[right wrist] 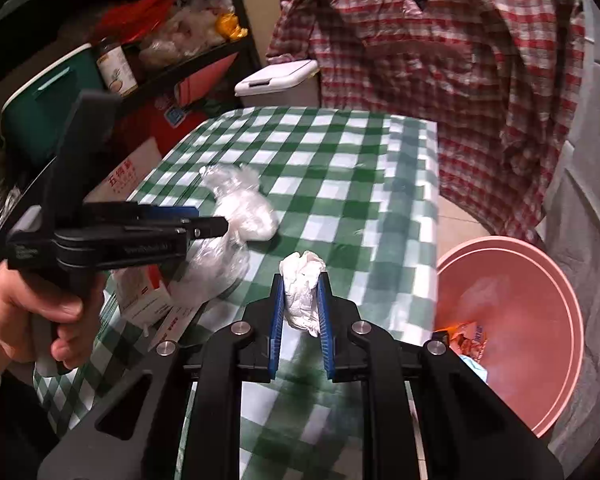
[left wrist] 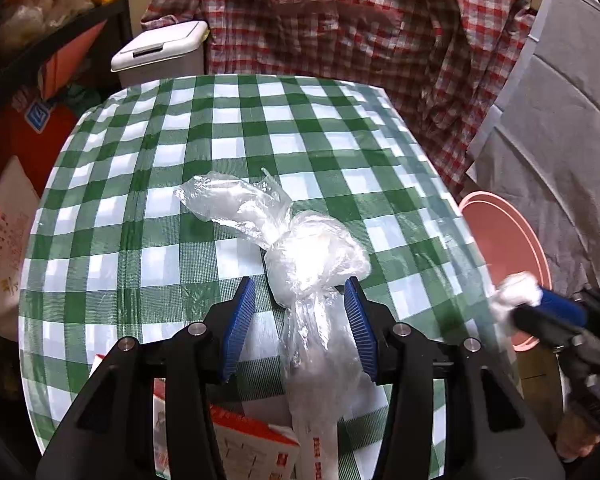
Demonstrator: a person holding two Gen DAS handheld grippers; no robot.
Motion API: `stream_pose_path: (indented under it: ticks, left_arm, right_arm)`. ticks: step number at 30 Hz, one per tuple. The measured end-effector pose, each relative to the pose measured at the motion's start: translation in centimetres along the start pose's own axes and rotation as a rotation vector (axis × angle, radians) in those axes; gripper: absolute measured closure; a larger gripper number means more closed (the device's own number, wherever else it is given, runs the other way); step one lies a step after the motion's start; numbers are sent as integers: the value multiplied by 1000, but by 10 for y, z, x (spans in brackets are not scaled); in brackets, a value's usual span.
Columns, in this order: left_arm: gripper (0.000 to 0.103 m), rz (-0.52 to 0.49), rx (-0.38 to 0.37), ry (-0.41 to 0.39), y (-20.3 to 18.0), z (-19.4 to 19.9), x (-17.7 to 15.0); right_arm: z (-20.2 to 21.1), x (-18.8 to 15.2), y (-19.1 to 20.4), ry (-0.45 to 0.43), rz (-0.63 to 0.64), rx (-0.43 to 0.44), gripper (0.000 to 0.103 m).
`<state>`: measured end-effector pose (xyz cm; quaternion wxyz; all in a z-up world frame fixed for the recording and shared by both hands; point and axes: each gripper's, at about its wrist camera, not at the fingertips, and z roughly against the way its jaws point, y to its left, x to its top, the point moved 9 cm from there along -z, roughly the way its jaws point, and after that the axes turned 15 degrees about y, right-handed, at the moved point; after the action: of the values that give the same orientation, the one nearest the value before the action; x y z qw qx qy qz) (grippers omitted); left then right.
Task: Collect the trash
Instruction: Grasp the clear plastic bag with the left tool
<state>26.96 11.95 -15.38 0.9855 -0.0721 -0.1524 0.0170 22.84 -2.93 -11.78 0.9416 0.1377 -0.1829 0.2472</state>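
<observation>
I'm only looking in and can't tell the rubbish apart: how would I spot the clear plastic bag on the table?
Find the table with the green-and-white checked cloth. Near its front edge lies the clear plastic bag, crumpled and knotted, between the blue pads of the open left gripper. Unlike the white crumpled tissue clamped in the right gripper and the red-and-white carton, you can see through it.

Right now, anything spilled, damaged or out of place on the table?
No spill or damage visible. Just trash on the checked cloth: a knotted plastic bag and a carton at the near edge. Right tongs hold a crumpled tissue.
</observation>
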Motion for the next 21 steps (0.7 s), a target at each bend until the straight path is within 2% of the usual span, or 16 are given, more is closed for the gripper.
stream_pose_path:
  ticks: [3,4,5,8,21]
  left_arm:
    - [58,5,1,4,2,-4,2]
    - [61,6,-1,6,2,-5,2]
    - [73,0,-3,9,1,-6,3]
    - [80,-22,2,-3,-3,-2,5]
    - [83,-13,-2,-119,-9,47,14]
  right_arm:
    - [4,2,-4,-14,-5,-9,86]
    - [5,3,-5,-18,-8,-10,86]
    - [7,3,-8,-22,-10,-12,86]
    - [11,4,-12,-32,-18,-16,86]
    - [48,8,-35,-119,-74,-69,86]
